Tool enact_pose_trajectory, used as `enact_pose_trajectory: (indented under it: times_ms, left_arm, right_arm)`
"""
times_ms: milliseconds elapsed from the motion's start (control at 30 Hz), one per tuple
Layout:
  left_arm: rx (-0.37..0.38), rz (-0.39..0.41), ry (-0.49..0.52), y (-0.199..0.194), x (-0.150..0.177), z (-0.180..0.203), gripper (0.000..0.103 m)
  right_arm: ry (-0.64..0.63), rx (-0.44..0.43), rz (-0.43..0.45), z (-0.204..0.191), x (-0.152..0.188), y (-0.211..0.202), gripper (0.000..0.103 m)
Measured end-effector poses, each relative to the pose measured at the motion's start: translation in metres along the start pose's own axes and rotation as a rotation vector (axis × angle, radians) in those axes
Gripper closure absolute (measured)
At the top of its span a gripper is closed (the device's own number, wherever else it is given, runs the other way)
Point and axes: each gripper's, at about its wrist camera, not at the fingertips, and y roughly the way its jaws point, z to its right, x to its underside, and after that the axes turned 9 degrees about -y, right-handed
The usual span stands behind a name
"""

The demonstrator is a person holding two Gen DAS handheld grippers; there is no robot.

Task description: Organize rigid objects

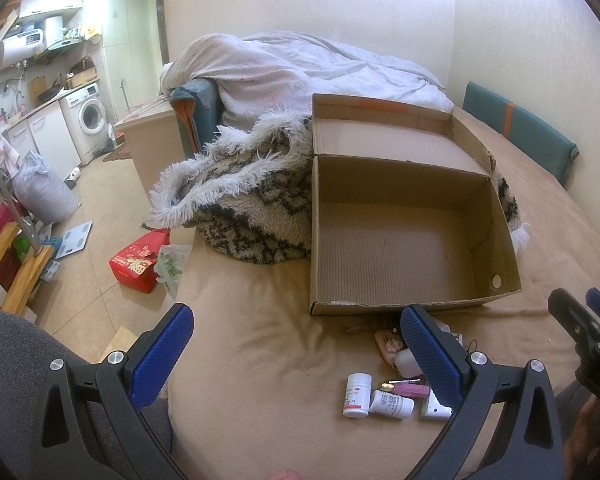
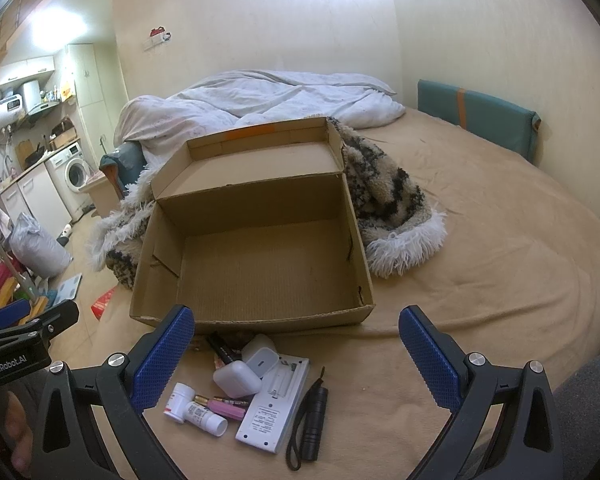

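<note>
Small rigid clutter lies on the tan bed sheet (image 2: 480, 280) at lower centre of both frames, just before the empty open cardboard box (image 2: 260, 264). Both the right tool (image 2: 296, 354) and left tool (image 1: 296, 354) gape wide, holding nothing. The black cylindrical torch (image 2: 314, 420) looks light, stiff and smooth; pinch across its barrel. The white plastic pill bottle (image 1: 357, 395) could roll. Only the right view shows the torch and the white flat battery charger (image 2: 274, 404).

A bed covered in a tan sheet (image 2: 480, 240) carries an open brown cardboard box (image 2: 260, 272), a shaggy black-and-cream blanket (image 2: 384, 188) and rumpled white duvet (image 2: 284, 96) beyond it, and small bottles, batteries, chargers and a black flashlight (image 2: 314, 412) nearest.
</note>
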Motion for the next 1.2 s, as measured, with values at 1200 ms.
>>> enact_pose_trajectory:
  times_ms: [1200]
  left_arm:
    - [-0.013, 0.000, 0.003, 0.0039, 0.0083, -0.0047, 0.000]
  right_arm:
    - [-0.005, 0.003, -0.007, -0.0014, 0.0006, 0.0010, 0.000]
